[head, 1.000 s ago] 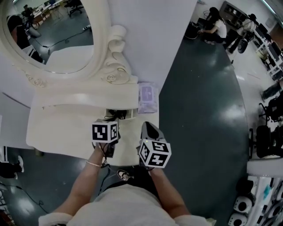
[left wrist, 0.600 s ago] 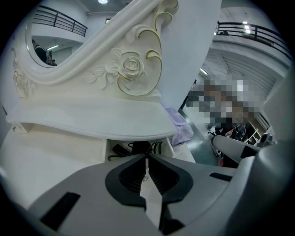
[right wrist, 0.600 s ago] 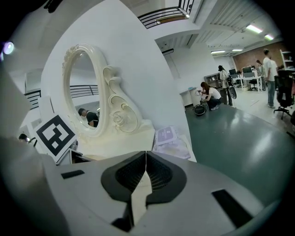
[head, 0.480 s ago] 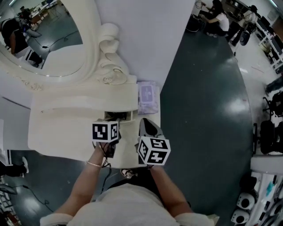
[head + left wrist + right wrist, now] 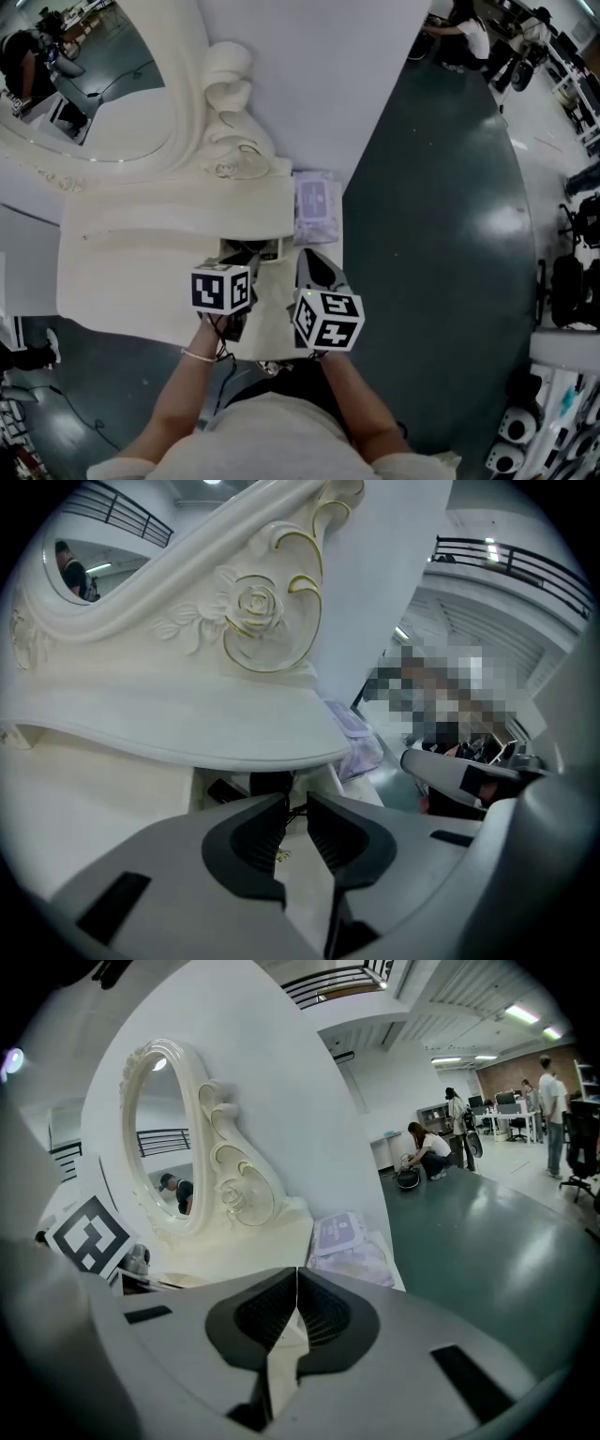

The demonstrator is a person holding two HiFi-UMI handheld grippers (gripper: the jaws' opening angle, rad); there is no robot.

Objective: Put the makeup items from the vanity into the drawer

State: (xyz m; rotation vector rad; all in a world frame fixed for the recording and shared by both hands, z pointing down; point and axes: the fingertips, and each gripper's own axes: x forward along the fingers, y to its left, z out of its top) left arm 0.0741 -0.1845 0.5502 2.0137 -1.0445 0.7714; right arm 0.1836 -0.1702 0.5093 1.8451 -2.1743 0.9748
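Left gripper (image 5: 298,808), its jaws just opened a crack around nothing, faced the open drawer (image 5: 265,246) under the vanity top's (image 5: 159,253) front edge. Our right gripper (image 5: 297,1279), pressed together and empty, sat nearer the purple wipes packet (image 5: 314,202) ahead at the top's right edge.

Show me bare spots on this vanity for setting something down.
The vanity top is bare left of the open drawer, in front of the mirror frame. Crowded at the right end: wipes pack, right gripper, and left gripper, whose empty jaws have just been opening.
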